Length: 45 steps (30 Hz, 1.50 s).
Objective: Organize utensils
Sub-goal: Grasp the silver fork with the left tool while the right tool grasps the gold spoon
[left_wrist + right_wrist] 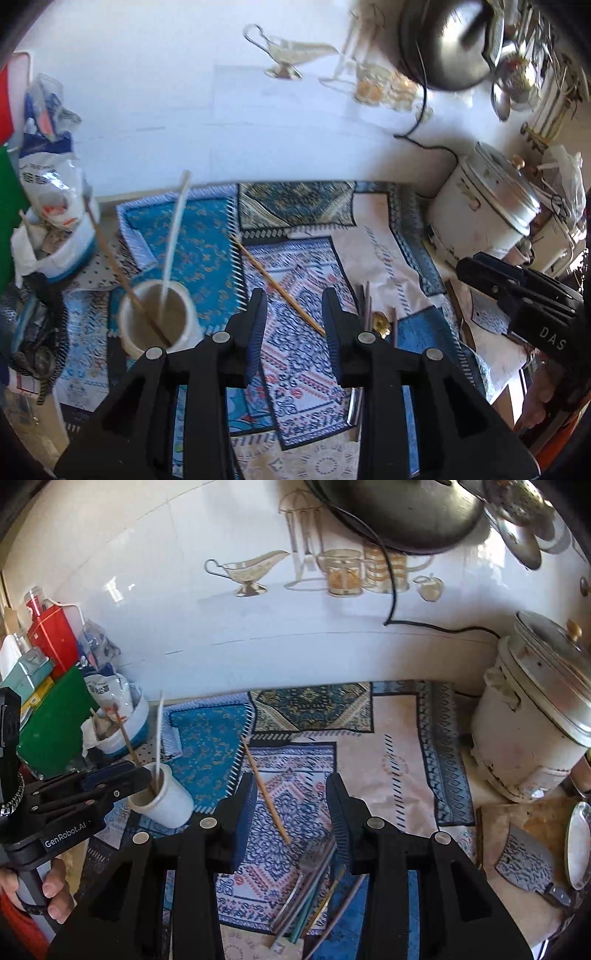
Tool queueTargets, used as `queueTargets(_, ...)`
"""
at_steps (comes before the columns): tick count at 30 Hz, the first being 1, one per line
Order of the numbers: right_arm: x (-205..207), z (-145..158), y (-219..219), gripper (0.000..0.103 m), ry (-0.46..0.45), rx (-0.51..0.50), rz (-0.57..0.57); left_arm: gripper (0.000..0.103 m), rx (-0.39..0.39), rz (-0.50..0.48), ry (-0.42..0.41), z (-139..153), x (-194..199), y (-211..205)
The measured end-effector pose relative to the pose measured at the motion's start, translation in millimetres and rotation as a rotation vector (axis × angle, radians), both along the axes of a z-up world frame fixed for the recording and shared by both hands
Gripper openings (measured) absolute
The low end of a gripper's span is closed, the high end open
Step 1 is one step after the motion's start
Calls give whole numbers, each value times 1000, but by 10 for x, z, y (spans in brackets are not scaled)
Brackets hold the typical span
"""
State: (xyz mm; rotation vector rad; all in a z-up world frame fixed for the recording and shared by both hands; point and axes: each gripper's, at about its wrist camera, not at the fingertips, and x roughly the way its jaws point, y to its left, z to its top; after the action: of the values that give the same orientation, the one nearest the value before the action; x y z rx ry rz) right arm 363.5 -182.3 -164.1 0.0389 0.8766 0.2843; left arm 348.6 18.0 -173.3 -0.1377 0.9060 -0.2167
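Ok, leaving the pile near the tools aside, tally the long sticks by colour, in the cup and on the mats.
Wooden: 2, the leaning stick in the white cup and the loose stick on the patterned mat.
White: 1, the white stick in the cup.
Total: 3.

Both grippers are black plastic with silver pivot screws and ribbed blue pads [243, 819]; white "GenRobot.AI" lettering marks the left gripper [110, 786].

We see a white rice cooker [532, 723] at right on patterned blue mats [207, 746], black cord [391, 590] trailing down the tiled wall [184, 590]. Cleaver [524, 860] on a board at the right edge. Green box [51, 731], red tin [51, 635], crumpled bag [48, 177] left.
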Motion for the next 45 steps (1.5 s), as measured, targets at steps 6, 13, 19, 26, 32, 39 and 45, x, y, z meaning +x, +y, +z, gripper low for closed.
queueTargets(6, -17, -328, -444, 35, 96, -2, -79, 29, 17, -78, 107, -422, 92, -419)
queueTargets(13, -106, -772, -716, 35, 214, 0, -110, 29, 116, -117, 243, -977, 206, -731)
queueTargets(19, -174, -1110, -837, 35, 302, 9, -112, 29, 152, -151, 345, -1414, 241, -875)
queueTargets(26, -189, -1357, -886, 35, 369, 20, -101, 29, 165, -168, 371, -1618, 238, -1026)
queueTargets(32, -182, -1462, -892, 35, 396, 40, -98, 21, 183, -179, 370, -1689, 259, -1123)
queueTargets(39, -158, -1477, -912, 35, 400, 52, -98, 18, 175, -197, 404, -1777, 312, -1178)
queueTargets(45, -119, -1479, -918, 35, 404, 65, -102, 17, 216, -215, 375, -1833, 389, -1358)
